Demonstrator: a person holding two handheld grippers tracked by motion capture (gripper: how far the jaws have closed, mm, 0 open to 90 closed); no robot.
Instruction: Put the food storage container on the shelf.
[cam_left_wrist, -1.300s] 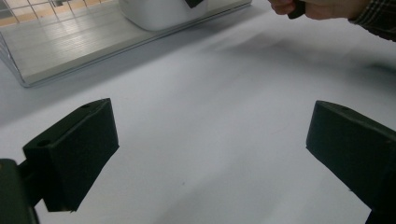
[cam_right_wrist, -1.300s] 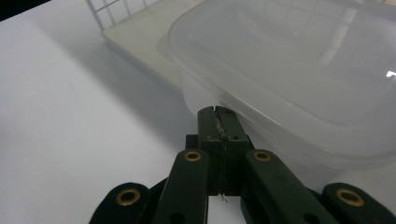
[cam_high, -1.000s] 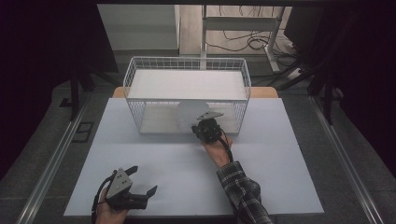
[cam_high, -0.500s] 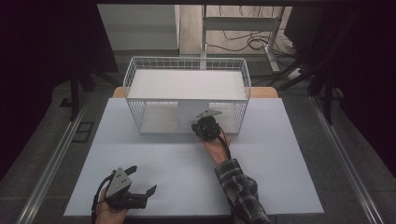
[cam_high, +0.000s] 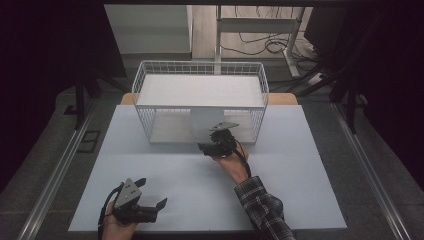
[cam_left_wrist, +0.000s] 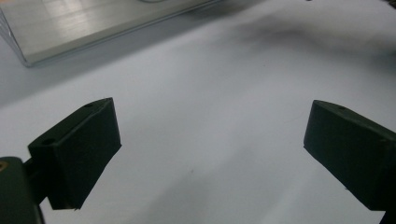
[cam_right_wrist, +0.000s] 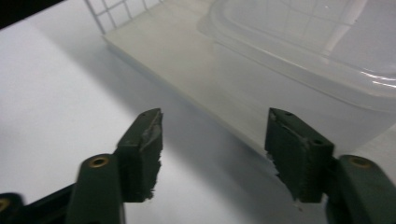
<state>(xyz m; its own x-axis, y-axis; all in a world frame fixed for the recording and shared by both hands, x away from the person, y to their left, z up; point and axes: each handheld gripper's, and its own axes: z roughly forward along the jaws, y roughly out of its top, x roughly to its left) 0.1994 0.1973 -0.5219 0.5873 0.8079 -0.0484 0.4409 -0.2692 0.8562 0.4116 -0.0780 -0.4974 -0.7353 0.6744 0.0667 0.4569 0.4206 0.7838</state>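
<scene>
Now the right tongs (cam_high: 212, 146) sit just below the middle of the high view, at the front edge of the white wire basket (cam_high: 145, 80), with a hand and a checked sleeve (cam_high: 262, 210) running down to the bottom edge behind them. Their jaws have just been opening and stand apart with nothing between them. In the right gripper view the right tongs (cam_right_wrist: 212, 154) show bare white surface in the gap, and a clear plastic tub (cam_right_wrist: 317, 51) lies beyond them in the upper right of the frame, on the pale floor of the basket, whose wire grid shows at the top left. In the high view the tub (cam_high: 206, 122) appears as a pale rounded shape behind the basket's front wall, just above the right tongs; it looks released, untouched by the pads.

Farther out, the left tongs (cam_high: 150, 207) rest at the lower left of the high view on the white bench (cam_high: 310, 170), well apart from the basket. Their jaws are spread wide and hold nothing; in the left gripper view the left tongs (cam_left_wrist: 210, 154) frame only plain bench surface, with a shiny metal rail (cam_left_wrist: 93, 23) crossing the upper left corner.
</scene>
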